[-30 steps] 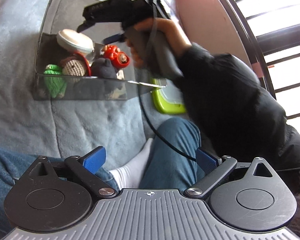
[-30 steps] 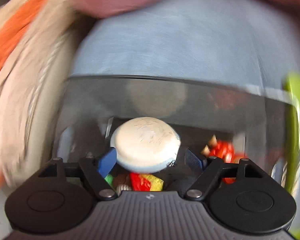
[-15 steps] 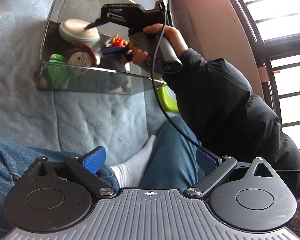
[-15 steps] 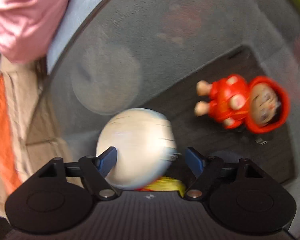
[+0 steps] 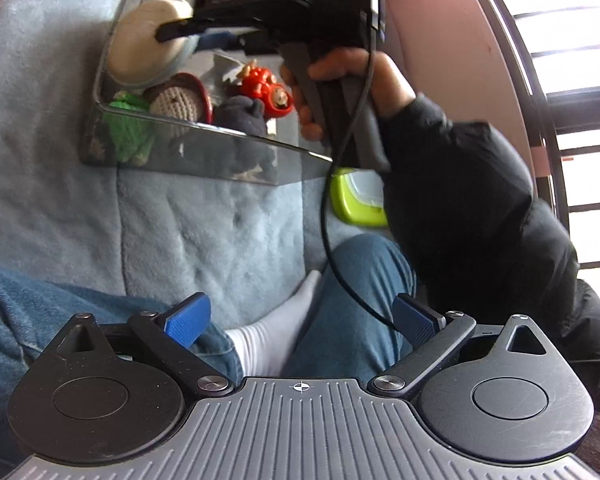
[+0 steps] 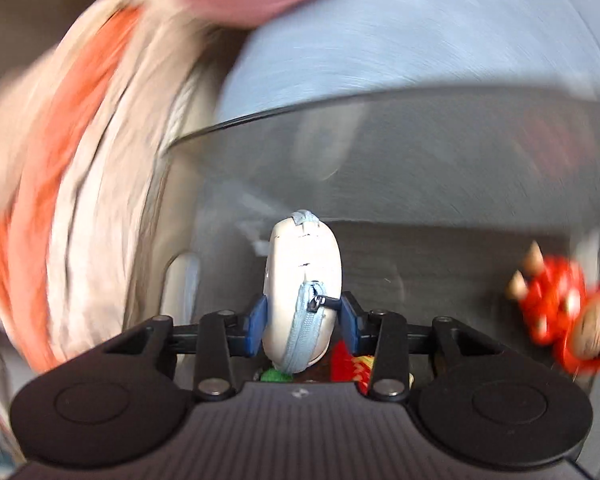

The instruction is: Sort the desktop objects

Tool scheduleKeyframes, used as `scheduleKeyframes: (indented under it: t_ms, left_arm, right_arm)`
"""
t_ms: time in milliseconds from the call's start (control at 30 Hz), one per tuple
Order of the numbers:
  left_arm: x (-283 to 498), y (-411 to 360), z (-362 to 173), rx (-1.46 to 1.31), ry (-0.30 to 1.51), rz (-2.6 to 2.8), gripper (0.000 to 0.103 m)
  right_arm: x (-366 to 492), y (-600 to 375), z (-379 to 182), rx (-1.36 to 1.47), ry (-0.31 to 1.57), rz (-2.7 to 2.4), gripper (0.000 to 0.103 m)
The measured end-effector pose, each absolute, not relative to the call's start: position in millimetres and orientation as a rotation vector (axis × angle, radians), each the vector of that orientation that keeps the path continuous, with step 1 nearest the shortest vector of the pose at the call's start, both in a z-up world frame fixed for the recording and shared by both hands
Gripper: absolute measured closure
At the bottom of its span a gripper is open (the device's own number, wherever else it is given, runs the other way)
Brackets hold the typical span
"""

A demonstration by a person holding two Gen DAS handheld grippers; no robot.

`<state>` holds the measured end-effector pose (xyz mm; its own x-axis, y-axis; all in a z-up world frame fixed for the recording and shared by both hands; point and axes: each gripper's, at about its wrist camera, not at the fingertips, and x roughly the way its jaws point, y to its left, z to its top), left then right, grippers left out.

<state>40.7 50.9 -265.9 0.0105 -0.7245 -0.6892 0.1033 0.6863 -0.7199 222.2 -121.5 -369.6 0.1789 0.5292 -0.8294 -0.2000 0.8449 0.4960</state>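
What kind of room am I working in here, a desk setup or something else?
Probably a living room or bedroom, not a desk: the clear bin of toys sits on a soft blue quilted blanket, the person sits on it with legs folded, and a barred window is alongside.

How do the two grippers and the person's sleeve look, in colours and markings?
Both grippers are black with a ribbed grey body and two round discs. The left gripper has blue-padded fingers. The right gripper has a grey handle and a black cable. The sleeve is black.
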Motion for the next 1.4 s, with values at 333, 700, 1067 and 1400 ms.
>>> scheduleKeyframes:
  t_ms: [333, 700, 1067, 1400]
  left_arm:
    - [36, 59, -269, -0.555, 1.414, -0.685, 0.003]
    - [27, 45, -265, -0.505, 1.418, -0.741, 0.002]
    - [30, 63, -272, -0.563, 1.423, -0.676, 0.002]
    - [31, 45, -278, -0.55, 1.436, -0.732, 0.002]
  right_arm:
    - [235, -129, -347, 0.145, 1.303, 0.349, 0.035]
    - [202, -163, -389, 0.921, 1.732, 0.109, 0.033]
    - [205, -129, -411, 0.542, 1.793, 0.127, 0.048]
    - [207, -149, -324, 0.025, 1.621, 0.135, 0.019]
